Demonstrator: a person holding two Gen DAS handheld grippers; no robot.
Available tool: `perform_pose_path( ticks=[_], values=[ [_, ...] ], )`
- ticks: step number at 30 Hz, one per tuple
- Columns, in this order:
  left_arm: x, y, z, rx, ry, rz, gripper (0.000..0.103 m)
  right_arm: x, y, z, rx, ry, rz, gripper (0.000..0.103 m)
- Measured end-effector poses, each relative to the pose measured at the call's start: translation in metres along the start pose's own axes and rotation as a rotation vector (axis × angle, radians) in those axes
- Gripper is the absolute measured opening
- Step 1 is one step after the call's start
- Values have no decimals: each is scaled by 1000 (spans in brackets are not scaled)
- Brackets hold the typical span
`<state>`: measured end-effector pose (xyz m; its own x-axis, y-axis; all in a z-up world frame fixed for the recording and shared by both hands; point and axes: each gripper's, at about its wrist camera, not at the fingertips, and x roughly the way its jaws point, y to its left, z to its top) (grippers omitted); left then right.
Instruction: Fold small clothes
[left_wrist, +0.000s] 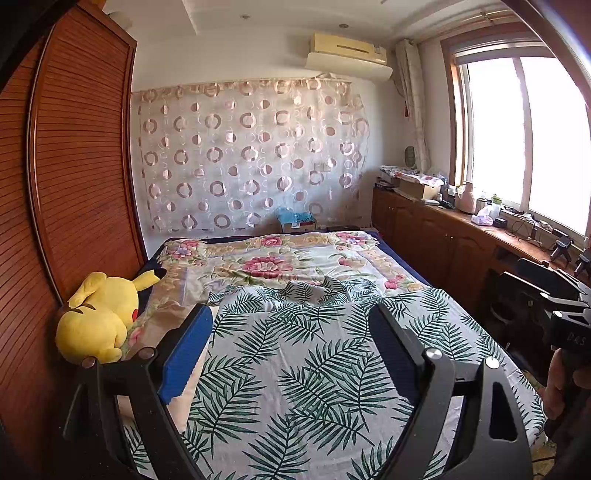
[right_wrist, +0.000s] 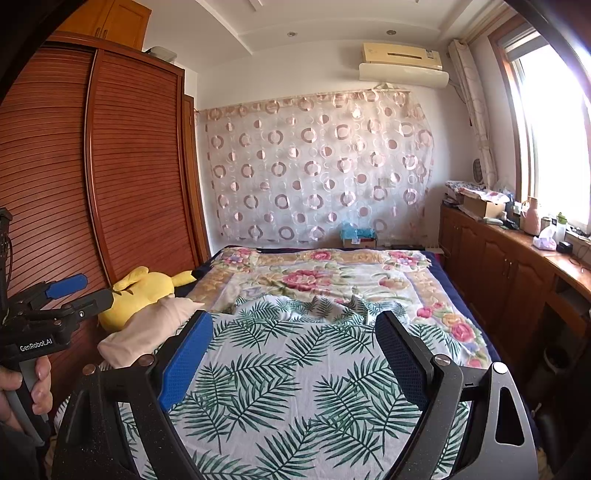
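Your left tool (left_wrist: 291, 317) wide and empty over the leaf sheet (left_wrist: 314, 369), your right tool (right_wrist: 293, 328) wide too, pink cloth (right_wrist: 147, 328) near left beside the plush (right_wrist: 147, 288)

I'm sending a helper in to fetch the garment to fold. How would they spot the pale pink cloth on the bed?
Start at the bed, covered by a palm-leaf sheet, and go to its wardrobe side. There the pale pink cloth lies bunched at the sheet's edge, against the yellow plush toy. It is the only plain, unpatterned fabric there.
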<state>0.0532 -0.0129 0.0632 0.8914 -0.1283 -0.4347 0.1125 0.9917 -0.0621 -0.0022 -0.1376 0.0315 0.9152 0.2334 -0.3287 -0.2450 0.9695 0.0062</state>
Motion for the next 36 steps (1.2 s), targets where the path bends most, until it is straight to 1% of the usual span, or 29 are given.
perform_pose_path(
  ticks=[36],
  values=[
    [2, -3, -1, 6, 0, 2, 87, 0, -7, -2, 3, 3, -1, 91]
  ],
)
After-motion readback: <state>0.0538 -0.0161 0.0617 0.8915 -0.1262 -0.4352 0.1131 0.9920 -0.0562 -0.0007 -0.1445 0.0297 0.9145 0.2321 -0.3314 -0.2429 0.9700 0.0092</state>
